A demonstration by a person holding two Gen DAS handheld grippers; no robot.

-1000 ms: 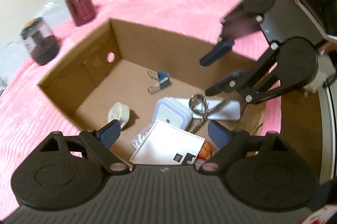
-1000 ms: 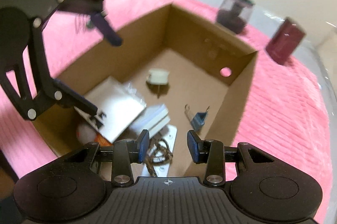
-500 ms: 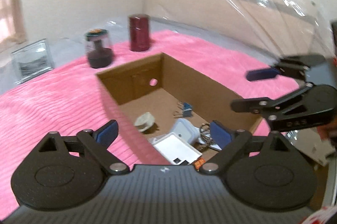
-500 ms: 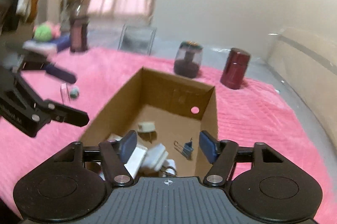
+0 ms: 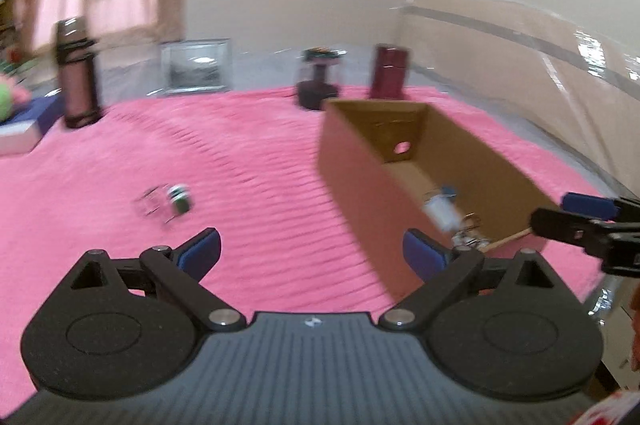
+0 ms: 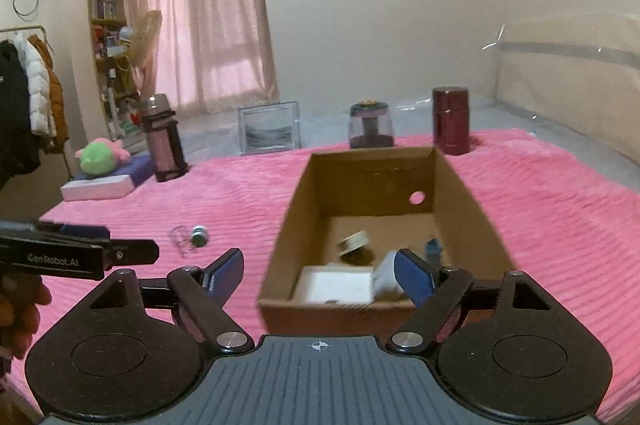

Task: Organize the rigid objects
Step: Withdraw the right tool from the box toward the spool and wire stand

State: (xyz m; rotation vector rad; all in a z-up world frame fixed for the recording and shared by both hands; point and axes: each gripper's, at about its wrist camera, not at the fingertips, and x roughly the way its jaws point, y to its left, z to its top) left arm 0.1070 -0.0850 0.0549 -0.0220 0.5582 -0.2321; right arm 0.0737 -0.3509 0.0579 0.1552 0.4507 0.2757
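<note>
An open cardboard box [image 6: 292, 225] stands on the pink blanket [image 6: 560, 209]. Inside lie a flat white box [image 6: 336, 283], a white adapter [image 6: 384, 279], a roll of tape [image 6: 354, 243] and a blue binder clip [image 6: 434, 249]. My right gripper [image 6: 320, 273] hovers before the box's near end, jaws opening, nothing between them. My left gripper [image 5: 312, 253] hangs over the blanket left of the box [image 5: 352, 161], jaws opening and empty. A small clear piece with a green-and-white knob [image 5: 172, 203] lies loose on the blanket ahead of it. Each view catches the other gripper at its edge.
Along the blanket's far edge stand a dark red tumbler [image 6: 452, 121], a jar with a dark base [image 6: 370, 125], a picture frame [image 6: 270, 127] and a tall bottle [image 6: 162, 139]. A green plush [image 6: 100, 155] sits on a flat box. Plastic-wrapped headboard at right.
Both grippers have pulled back from over the box and tilted up toward level. The right gripper's jaws have spread from nearly shut. The left view has swung left onto the blanket.
</note>
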